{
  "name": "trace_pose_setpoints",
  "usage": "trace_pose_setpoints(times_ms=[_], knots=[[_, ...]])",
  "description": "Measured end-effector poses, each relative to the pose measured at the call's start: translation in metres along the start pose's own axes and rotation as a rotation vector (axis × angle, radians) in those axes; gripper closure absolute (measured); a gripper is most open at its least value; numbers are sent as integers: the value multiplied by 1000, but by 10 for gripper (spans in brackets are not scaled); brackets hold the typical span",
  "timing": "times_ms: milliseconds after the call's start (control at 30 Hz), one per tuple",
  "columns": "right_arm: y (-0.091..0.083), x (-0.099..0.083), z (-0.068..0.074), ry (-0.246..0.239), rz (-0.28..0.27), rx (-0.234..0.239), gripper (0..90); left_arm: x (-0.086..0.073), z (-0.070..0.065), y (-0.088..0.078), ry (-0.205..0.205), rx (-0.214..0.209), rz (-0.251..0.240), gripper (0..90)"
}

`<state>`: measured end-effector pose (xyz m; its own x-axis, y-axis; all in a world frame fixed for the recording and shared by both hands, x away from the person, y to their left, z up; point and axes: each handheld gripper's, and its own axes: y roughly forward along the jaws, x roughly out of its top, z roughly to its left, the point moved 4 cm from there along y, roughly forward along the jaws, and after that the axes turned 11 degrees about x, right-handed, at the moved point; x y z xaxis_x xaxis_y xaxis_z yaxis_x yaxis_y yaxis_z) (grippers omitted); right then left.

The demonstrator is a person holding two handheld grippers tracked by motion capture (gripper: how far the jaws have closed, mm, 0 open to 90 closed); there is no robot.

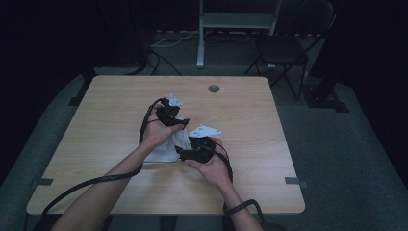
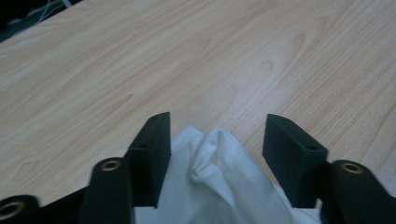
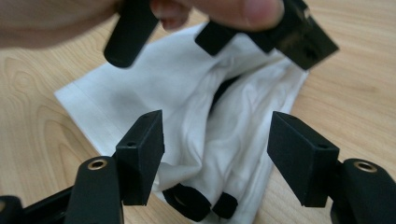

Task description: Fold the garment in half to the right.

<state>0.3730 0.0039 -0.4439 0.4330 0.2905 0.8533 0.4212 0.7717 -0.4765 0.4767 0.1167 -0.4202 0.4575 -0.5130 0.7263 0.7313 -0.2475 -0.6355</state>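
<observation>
Dark curtains and a grey floor ring the pale wooden surface (image 1: 96, 120), where a white cloth (image 1: 166, 149) lies crumpled near the middle. On the cloth's left edge, the left gripper (image 1: 180, 122) stands over it with jaws spread apart, a raised fold of cloth (image 2: 219, 163) between them, not pinched. Just right of the cloth, the right gripper (image 1: 180, 153) points into it, jaws likewise parted and loose around bunched fabric (image 3: 210, 140). Black round pieces (image 3: 201, 203) show at the cloth's near hem.
</observation>
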Motion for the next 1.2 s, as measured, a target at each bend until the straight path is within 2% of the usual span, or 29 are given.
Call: trace_pose_setpoints(times_ms=[33,167,267,433,600,900,1100,1200], knots=[[1,-2,0,7,11,0,388,0,3,-1,9,8,3,377],[1,-9,-3,20,43,-19,419,1,9,-4,-7,20,-5,345],[2,-13,-4,18,61,-25,438,1,15,-7,-1,30,-4,327],[2,-14,-3,2,76,-30,451,0,22,-12,13,43,3,325],[2,-16,-2,7,83,-37,452,-3,28,-15,23,53,12,317],[3,-19,-1,17,94,-42,456,-22,39,-20,77,69,42,316],[4,-20,0,21,94,-42,459,-39,43,-23,91,72,53,317],[4,-20,0,18,96,-42,459,-45,45,-24,82,69,54,317]])
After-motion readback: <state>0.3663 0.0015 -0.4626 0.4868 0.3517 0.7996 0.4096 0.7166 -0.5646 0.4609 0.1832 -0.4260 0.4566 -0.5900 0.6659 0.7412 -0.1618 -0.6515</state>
